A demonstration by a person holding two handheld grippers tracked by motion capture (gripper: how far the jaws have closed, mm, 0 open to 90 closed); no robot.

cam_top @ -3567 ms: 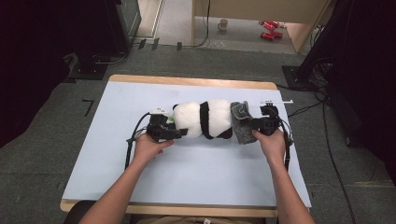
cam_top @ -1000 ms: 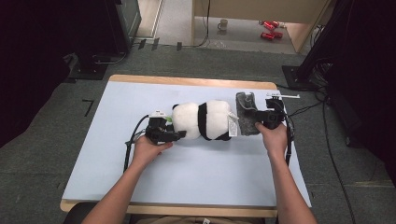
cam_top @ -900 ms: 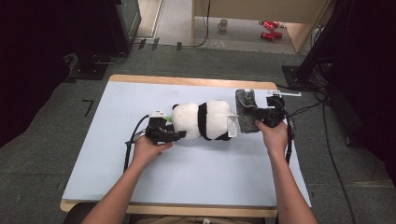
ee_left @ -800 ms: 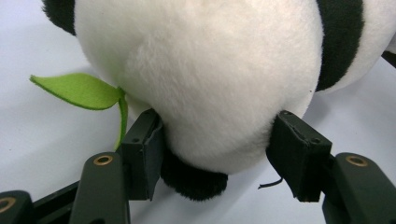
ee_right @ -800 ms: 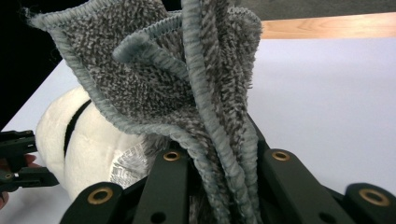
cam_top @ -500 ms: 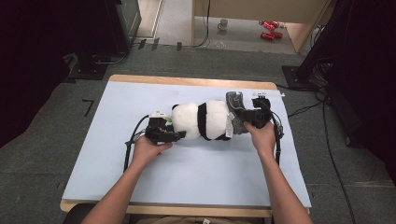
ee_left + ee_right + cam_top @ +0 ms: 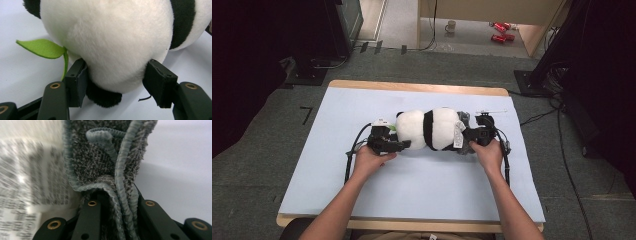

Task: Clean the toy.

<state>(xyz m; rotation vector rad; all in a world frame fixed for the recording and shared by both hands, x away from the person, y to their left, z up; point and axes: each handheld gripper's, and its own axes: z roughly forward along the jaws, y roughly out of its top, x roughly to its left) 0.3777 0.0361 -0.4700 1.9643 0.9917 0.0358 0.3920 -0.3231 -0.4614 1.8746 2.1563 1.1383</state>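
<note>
Two grippers: my left gripper (image 7: 116, 82) squeezes the panda (image 7: 429, 129), my right gripper (image 7: 115, 210) pinches the grey cloth (image 7: 105, 160). White tag (image 7: 32, 170) print too blurry to read.

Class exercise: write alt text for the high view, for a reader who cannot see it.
A person's two forearms reach over a pale blue table, each hand holding a tool at either end of a toy panda lying on its side. The left tool grips the panda's white end; the right tool pinches a grey cloth at the other end.
</note>
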